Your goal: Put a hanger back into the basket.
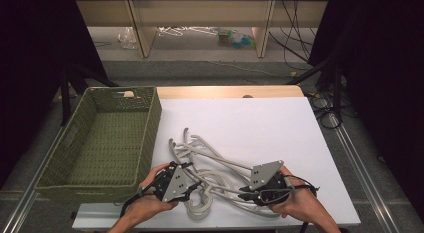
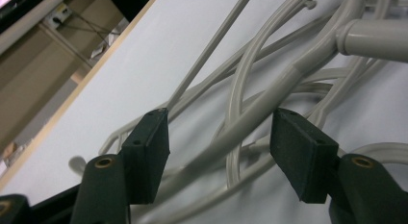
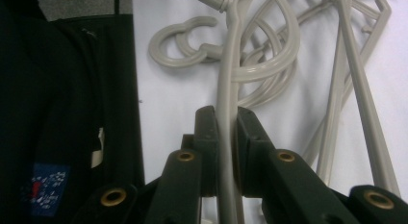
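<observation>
A tangle of several beige plastic hangers (image 1: 216,162) lies on the white table (image 1: 260,123), near its front edge. At the pile's left end is my left gripper (image 1: 196,185). In the left gripper view its jaws (image 2: 223,154) stand apart around a hanger arm (image 2: 250,120), and the pads (image 2: 146,152) do not press on it. My right gripper (image 1: 244,194), at the pile's right end, is shut on a thin hanger arm (image 3: 226,89) that runs up between its pads (image 3: 226,137). Hanger hooks (image 3: 185,43) lie just beyond.
An empty green woven basket (image 1: 105,138) stands on the left of the table, right beside the left hand. A wooden shelf and loose cables are on the floor beyond the table's far edge. A dark sleeve (image 3: 57,113) covers the left of the right gripper view.
</observation>
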`<state>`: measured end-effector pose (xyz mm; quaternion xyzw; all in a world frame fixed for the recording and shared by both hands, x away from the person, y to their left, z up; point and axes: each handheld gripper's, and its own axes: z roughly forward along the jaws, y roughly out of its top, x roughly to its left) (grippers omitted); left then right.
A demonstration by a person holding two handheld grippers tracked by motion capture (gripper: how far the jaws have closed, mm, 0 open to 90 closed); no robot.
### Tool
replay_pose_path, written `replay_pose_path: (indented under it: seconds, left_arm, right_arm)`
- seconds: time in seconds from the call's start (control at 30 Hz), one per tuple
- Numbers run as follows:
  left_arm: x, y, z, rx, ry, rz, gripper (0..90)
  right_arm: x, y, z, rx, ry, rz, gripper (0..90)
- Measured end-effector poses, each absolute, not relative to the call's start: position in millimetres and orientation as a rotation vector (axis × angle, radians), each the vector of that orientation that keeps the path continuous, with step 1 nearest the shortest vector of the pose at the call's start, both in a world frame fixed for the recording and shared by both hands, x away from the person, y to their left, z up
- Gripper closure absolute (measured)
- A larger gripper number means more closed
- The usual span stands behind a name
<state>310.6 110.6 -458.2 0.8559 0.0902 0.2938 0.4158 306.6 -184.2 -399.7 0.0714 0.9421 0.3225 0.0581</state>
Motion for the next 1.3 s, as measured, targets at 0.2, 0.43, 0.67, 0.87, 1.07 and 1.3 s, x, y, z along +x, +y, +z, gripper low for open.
replay_pose_path:
  seconds: [0.2, 0.43, 0.67, 0.87, 1.07, 1.3]
  left_arm:
    - [310, 101, -457, 2.18, 0.105, 0.746, 50.0]
    - [310, 95, -446, 2.25, -0.105, 0.851, 69.3]
    - [314, 91, -428, 2.293, -0.193, 0.94, 74.2]
    - [321, 92, -411, 2.257, -0.13, 0.962, 78.5]
    - [332, 105, -387, 2.236, 0.022, 0.984, 79.3]
    - [339, 123, -370, 2.126, 0.262, 0.839, 79.3]
  right_arm:
    - [303, -185, -395, 0.181, 2.856, 0.99, 81.6]
    - [306, -188, -396, 0.193, 2.843, 0.99, 81.6]
    - [309, -189, -390, 0.277, 2.689, 0.977, 56.5]
    - [314, -199, -372, 0.37, 2.416, 1.092, 39.2]
    - [310, -212, -347, 0.49, 2.144, 1.302, 36.0]
    - [307, -199, -366, 0.47, 2.342, 1.295, 33.3]
